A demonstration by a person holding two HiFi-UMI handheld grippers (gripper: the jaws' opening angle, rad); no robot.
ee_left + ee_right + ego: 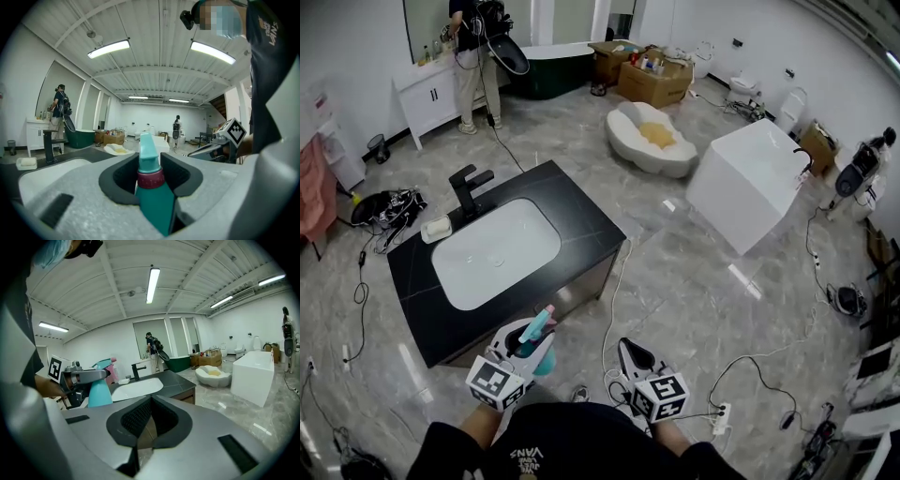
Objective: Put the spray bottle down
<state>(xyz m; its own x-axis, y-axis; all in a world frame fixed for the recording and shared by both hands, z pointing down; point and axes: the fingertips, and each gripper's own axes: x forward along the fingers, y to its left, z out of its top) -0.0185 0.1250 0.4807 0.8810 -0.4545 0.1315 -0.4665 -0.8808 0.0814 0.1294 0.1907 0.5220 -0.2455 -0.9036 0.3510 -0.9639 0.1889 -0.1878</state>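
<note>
Two grippers are held low at the bottom centre of the head view, pointed nearly level towards a black vanity counter (581, 217) with a white basin. The left gripper (530, 343) is clamped on an upright teal plastic spray bottle (153, 197) with a dark red collar and a pale nozzle, just short of the counter's near edge. The right gripper (628, 352) is closed on nothing.

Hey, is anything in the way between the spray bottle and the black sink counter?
Nothing visible. The left gripper holds the spray bottle near the counter's front edge. The faucet and soap dish sit beyond the basin, on the far side.
</note>
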